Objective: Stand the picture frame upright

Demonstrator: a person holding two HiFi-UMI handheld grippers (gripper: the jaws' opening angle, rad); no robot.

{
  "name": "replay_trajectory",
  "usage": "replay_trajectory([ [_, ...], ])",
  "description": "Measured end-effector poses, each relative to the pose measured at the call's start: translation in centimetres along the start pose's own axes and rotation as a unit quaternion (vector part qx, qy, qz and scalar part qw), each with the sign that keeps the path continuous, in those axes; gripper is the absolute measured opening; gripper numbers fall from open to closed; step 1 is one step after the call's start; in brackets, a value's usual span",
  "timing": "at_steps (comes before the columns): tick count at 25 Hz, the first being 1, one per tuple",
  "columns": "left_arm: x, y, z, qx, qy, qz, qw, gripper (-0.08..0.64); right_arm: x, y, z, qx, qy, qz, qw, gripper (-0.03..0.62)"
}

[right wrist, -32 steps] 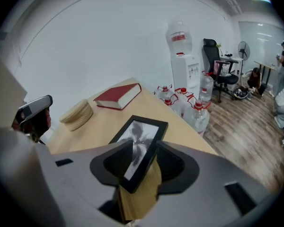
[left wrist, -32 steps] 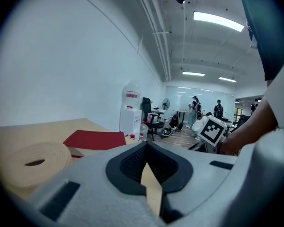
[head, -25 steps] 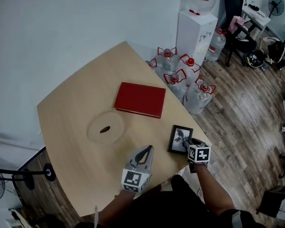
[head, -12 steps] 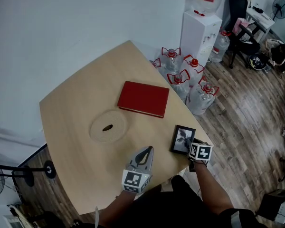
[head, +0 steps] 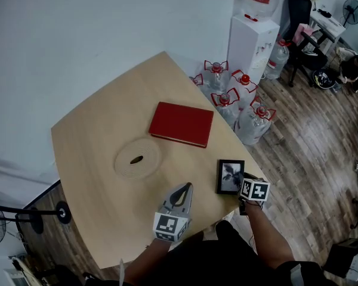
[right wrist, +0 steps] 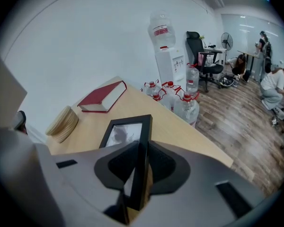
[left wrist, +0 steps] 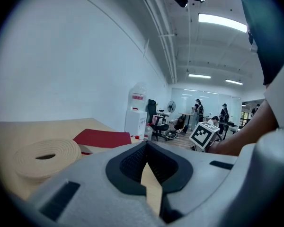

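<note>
Head view: the small black rectangular picture frame (head: 230, 176), holding a grey-and-black print, sits face up near the right edge of the pale wooden table (head: 89, 159). The right gripper (head: 242, 182) is at the frame's right side. The left gripper (head: 183, 189) rests on the table to the frame's left, apart from it, with its jaws drawn to a point. A red hardcover book (head: 181, 124) lies farther back, and a round flat wooden disc (head: 136, 159) lies left of centre. Clear water bottles with red caps (head: 232, 100) crowd the floor beside the table, in front of a white water dispenser (head: 253, 37).

Left gripper view: the left gripper (left wrist: 146, 148) has its jaws together at the tips with nothing between them. The disc (left wrist: 45, 152) and the book (left wrist: 104, 137) lie ahead.

Right gripper view: the right gripper (right wrist: 142, 148) is closing its jaws on the picture frame (right wrist: 125, 131). The frame's dark right border runs edge-on between the pads, which lie against both its sides. Whether the frame is clear of the table cannot be told. Beyond it lie the book (right wrist: 103, 96), the disc (right wrist: 64, 122) and the bottles (right wrist: 182, 103).
</note>
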State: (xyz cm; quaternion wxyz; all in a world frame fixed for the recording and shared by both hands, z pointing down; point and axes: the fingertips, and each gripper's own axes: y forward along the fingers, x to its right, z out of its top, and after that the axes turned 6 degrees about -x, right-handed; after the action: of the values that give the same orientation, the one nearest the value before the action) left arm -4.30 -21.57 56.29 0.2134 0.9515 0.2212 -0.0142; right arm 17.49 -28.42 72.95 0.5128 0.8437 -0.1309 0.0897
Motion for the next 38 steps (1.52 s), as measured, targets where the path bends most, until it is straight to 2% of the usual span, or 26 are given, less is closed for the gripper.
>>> replay_trajectory([
  [4,0.0,-0.2,-0.1,0.0,0.001,0.003,1.0,-0.005,-0.7,-0.8,0.6,0.018,-0.009,0.018,1.0,0.067],
  [12,0.2,-0.4,-0.5,-0.001,-0.002,0.008,1.0,-0.005,-3.2,-3.2,3.4,0.059,-0.067,0.041,0.995,0.067],
  [19,-1.5,-1.3,-1.2,-0.002,-0.017,0.033,0.9993,-0.005,-7.2,-4.5,6.0,0.083,-0.109,0.073,0.988,0.067],
  [29,-5.7,-6.4,-3.1,0.004,-0.058,0.112,0.992,-0.005,-15.7,-2.7,6.7,0.075,-0.191,0.139,0.969,0.069],
  [33,-7.7,-9.4,-4.3,0.006,-0.078,0.161,0.9839,-0.005,-20.5,-1.6,6.3,0.066,-0.227,0.176,0.956,0.069],
  [38,-10.3,-13.9,-5.6,0.009,-0.106,0.219,0.9699,-0.005,-27.4,-0.5,5.0,0.049,-0.269,0.217,0.937,0.069],
])
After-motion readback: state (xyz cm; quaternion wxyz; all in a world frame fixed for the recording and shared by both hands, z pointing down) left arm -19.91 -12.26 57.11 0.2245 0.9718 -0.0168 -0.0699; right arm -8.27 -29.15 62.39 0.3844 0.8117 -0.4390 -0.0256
